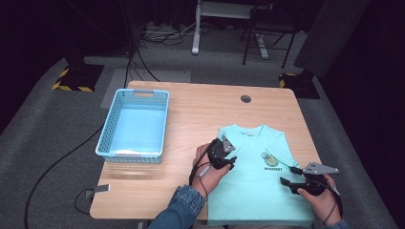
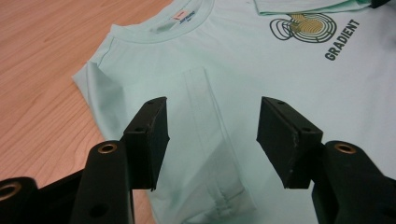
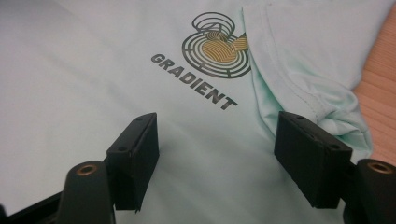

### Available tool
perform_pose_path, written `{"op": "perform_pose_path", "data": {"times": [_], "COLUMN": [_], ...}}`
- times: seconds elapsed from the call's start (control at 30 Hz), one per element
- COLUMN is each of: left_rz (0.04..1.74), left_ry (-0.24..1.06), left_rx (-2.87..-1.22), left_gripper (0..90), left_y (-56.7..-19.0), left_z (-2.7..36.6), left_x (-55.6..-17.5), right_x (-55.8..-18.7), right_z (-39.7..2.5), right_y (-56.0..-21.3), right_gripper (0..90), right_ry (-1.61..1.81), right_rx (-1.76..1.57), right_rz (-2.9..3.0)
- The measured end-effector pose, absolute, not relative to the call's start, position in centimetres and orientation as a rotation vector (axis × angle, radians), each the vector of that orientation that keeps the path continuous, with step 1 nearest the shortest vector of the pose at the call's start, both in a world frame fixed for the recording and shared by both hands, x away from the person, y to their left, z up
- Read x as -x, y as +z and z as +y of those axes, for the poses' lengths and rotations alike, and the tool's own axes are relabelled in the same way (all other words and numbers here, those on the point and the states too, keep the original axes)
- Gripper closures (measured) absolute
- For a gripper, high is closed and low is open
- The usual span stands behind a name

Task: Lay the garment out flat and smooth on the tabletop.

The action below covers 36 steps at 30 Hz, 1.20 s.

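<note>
Flat on the bench point(image 1: 191, 114), near its front right corner, a mint T-shirt point(image 1: 253, 191) was spread with both sleeves folded inward. Above it the left gripper point(image 2: 212, 135) and right gripper point(image 3: 217, 154) were held wide open, grasping nothing. Well apart to the left, a blue basket point(image 1: 107, 136) was set; bare wood was left between.

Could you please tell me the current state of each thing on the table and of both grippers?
T-shirt: lying flat, front up, both sleeves folded inward.
Basket: upright, with nothing inside.
Left gripper: open, jaws apart above the folded left sleeve.
Right gripper: open, jaws apart above the shirt near the logo.
</note>
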<state>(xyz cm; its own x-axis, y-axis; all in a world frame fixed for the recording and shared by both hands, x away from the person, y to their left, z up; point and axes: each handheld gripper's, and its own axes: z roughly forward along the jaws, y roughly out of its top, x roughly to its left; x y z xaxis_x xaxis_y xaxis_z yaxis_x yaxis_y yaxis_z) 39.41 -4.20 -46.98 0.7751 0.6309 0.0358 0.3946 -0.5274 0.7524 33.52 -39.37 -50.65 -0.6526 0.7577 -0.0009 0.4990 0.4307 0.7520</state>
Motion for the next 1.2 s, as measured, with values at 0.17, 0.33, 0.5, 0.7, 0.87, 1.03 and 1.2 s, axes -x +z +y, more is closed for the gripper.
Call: {"op": "perform_pose_path", "data": {"times": [0.17, 0.33, 0.5, 0.7, 0.87, 1.03, 1.2], "left_rz": [0.765, 0.782, 0.783, 0.782, 0.783, 0.792, 0.809], "left_ry": [0.376, 0.364, 0.355, 0.327, 0.351, 0.387, 0.41], "left_rx": [-2.198, -2.209, -2.228, -2.25, -2.268, -2.22, -2.166], "left_gripper": [44.9, 46.3, 47.4, 53.5, 83.3, 87.7, 87.7], "left_y": [-47.5, -48.2, -48.9, -49.5, -49.5, -48.7, -47.4], "left_z": [-4.6, -5.0, -5.6, -6.4, -6.5, -5.8, -4.4], "left_x": [-40.4, -41.3, -42.0, -42.6, -42.6, -42.5, -42.3], "right_x": [-33.5, -33.5, -33.5, -33.5, -33.5, -33.5, -33.5], "right_z": [-39.4, -39.4, -39.4, -39.4, -39.5, -39.5, -39.5], "right_y": [-50.7, -50.7, -50.7, -50.7, -50.7, -50.7, -50.6], "right_gripper": [30.7, 30.7, 30.7, 30.7, 30.7, 30.7, 30.7], "right_ry": [1.066, 1.067, 1.068, 1.068, 1.069, 1.069, 1.069], "right_rx": [-1.076, -1.075, -1.073, -1.072, -1.071, -1.071, -1.071], "right_rz": [2.35, 2.351, 2.353, 2.353, 2.354, 2.354, 2.355]}}
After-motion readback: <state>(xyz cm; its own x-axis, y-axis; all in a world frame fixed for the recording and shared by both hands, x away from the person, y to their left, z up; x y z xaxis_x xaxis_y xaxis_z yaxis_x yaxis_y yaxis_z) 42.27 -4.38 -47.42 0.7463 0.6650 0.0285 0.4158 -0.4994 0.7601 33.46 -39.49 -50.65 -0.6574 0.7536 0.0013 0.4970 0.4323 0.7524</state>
